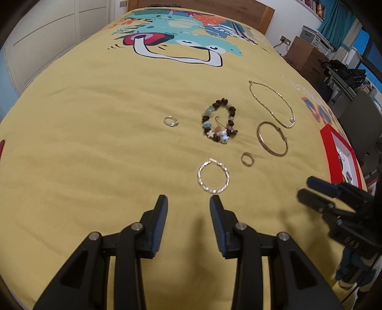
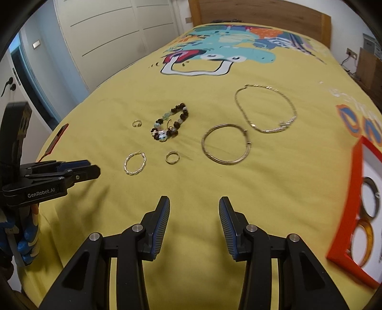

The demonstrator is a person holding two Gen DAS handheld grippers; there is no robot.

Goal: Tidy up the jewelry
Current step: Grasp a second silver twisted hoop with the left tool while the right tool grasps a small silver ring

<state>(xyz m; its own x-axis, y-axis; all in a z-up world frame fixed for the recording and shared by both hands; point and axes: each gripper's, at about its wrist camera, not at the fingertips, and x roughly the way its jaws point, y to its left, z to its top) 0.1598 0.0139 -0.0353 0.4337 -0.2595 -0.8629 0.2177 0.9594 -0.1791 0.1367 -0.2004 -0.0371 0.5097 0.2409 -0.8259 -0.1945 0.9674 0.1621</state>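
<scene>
Jewelry lies on a yellow bedspread [image 1: 95, 143]. A twisted silver hoop [image 1: 213, 175] [image 2: 135, 163] lies just ahead of my open, empty left gripper [image 1: 188, 202]. Beyond it are a small gold ring [image 1: 246, 159] [image 2: 172, 157], a beaded bracelet [image 1: 219, 120] [image 2: 170, 122], a silver ring [image 1: 170, 121] [image 2: 137, 123], a gold bangle [image 1: 272, 138] [image 2: 226, 147] and a gold chain [image 1: 272, 105] [image 2: 266, 108]. My right gripper [image 2: 194, 205] is open and empty, hovering short of the bangle. A red box [image 2: 343, 202] [image 1: 327, 145] at the right holds bangles.
The right gripper shows at the right in the left wrist view [image 1: 317, 190]; the left gripper shows at the left in the right wrist view [image 2: 78, 170]. A wooden headboard [image 2: 262, 14] is at the far end. Wardrobe doors [image 2: 107, 35] stand at left, furniture [image 1: 310, 54] at right.
</scene>
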